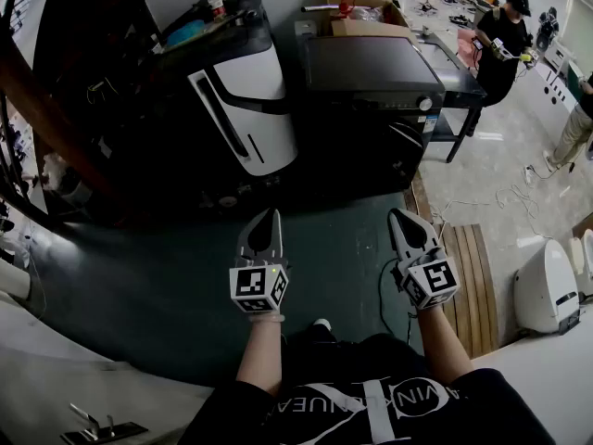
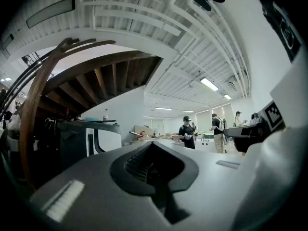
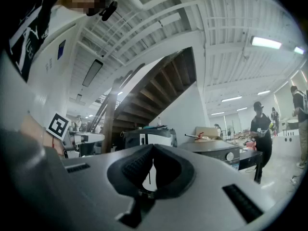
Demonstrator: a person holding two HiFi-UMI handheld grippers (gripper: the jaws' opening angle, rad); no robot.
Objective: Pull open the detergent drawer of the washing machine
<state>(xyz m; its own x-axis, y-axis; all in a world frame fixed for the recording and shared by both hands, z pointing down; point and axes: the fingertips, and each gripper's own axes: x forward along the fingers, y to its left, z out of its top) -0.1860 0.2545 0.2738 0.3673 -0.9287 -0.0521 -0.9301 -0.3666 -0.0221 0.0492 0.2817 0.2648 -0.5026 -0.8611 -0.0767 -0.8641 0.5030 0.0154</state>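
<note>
Ahead, boxy dark washing machine [image 1: 371, 77], tapered left gripper [image 1: 271, 219], right gripper [image 1: 399, 219], closed

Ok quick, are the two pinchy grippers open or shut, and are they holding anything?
Left grey two-jaw gripper: closed, holding nothing.
Right grey two-jaw gripper: closed, holding nothing.

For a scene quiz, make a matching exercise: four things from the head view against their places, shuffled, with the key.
Things:
1. bottle
2. box
3. knob
4. wooden slats

Places:
A. on the floor, at the right
B. on top of the black-and-white machine
C. on the front of the dark washer, at its right end
D. behind the washer

Pairs: 1-B, 2-D, 3-C, 4-A
</note>
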